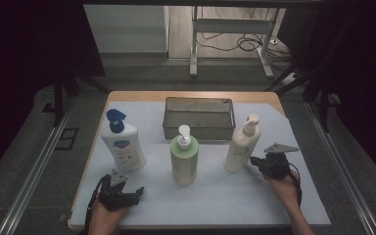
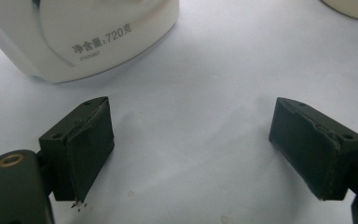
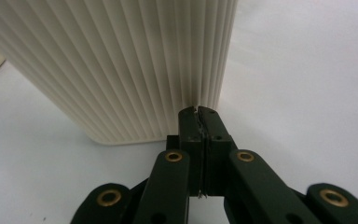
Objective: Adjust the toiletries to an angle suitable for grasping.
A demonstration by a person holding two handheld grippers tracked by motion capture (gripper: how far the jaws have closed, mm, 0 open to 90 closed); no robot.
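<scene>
The right tongs (image 3: 199,112), pressed together on nothing, touched the lower edge of the tall ribbed cream plastic pump bottle (image 3: 135,60) standing at the bench's (image 1: 215,196) right; a push there (my judgement) could topple it; the left tongs (image 2: 191,149) stood spread, empty.

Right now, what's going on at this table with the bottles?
A person sits at a table covered in a white sheet, a claw tool in each hand. Three pump bottles stand in a row before a grey wire mesh basket: a white bottle with a blue pump, a green bottle with a white pump and a cream ribbed bottle. The right claw is shut, its tips at the cream bottle's base, holding nothing. The left claw is open over the sheet, near the blue-pump bottle.
</scene>
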